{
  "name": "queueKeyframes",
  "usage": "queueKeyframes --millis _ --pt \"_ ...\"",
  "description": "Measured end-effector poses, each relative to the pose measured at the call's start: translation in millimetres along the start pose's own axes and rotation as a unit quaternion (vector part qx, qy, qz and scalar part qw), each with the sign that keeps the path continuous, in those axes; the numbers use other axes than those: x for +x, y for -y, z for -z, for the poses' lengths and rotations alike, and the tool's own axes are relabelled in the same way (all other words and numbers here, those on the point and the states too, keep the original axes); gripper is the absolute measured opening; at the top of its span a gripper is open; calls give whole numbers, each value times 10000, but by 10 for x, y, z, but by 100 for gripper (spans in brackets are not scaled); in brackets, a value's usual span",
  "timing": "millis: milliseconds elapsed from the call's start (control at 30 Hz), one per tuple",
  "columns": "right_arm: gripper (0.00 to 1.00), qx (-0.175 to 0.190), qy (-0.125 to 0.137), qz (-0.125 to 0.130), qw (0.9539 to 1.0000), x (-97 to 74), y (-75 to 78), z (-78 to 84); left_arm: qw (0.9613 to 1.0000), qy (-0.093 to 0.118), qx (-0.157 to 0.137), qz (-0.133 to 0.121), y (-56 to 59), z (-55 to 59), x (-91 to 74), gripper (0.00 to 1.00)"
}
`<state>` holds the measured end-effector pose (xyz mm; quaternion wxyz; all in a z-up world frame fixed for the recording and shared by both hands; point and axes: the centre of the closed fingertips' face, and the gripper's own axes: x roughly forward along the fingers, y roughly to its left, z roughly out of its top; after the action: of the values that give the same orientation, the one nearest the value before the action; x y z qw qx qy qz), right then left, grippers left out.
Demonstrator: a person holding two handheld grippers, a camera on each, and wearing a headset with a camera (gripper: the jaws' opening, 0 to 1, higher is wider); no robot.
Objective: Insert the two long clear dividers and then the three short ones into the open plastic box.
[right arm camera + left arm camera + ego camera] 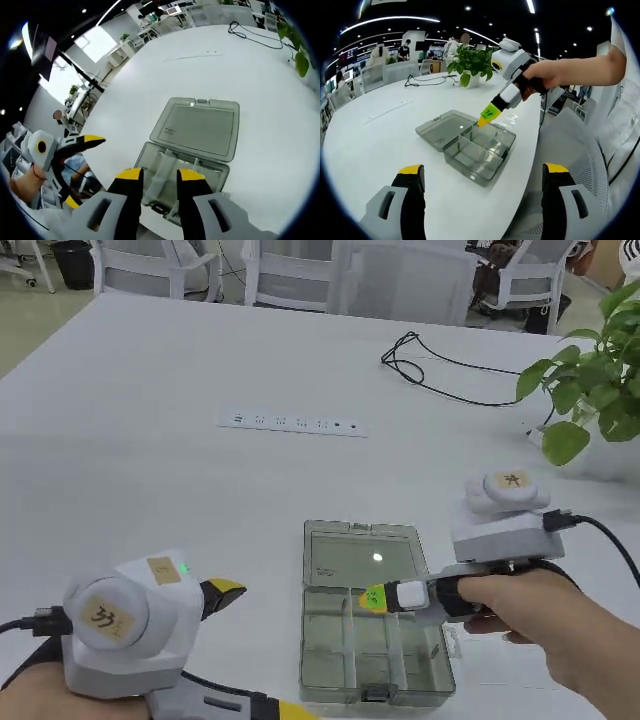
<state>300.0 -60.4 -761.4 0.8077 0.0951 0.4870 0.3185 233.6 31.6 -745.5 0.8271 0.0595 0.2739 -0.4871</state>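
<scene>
The open clear plastic box (318,640) lies near the table's front edge, its lid (365,552) folded flat behind the base. Clear dividers stand in the base and split it into compartments. A hand holds my right gripper (373,598) low over the base's back edge. In the right gripper view its jaws (160,176) stand a narrow gap apart, open, above a clear divider (156,181) standing in the box (200,125). My left gripper (483,172) waits wide open and holds nothing, left of the box (470,150); it also shows at the head view's lower left (255,650).
A white power strip (292,423) lies mid-table, with a looped black cable (425,365) behind it. A potted plant (595,380) stands at the right edge. White chairs (290,270) line the far side. In the left gripper view the table edge (520,200) runs just beyond the box.
</scene>
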Motion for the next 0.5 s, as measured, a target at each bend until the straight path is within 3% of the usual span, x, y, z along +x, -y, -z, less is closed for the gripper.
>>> queueKeyframes --millis 133,333,500 --pt "32 -298 221 -163 9992 -134 0 -81 10000 -16 17 -23 8 -14 -3 100" --pt "37 -517 355 -365 9974 -350 -13 -120 10000 -12 17 -65 33 -40 -3 100" --pt "41 -843 424 -369 9949 -517 0 -121 9999 2 18 -101 46 -62 -9 100"
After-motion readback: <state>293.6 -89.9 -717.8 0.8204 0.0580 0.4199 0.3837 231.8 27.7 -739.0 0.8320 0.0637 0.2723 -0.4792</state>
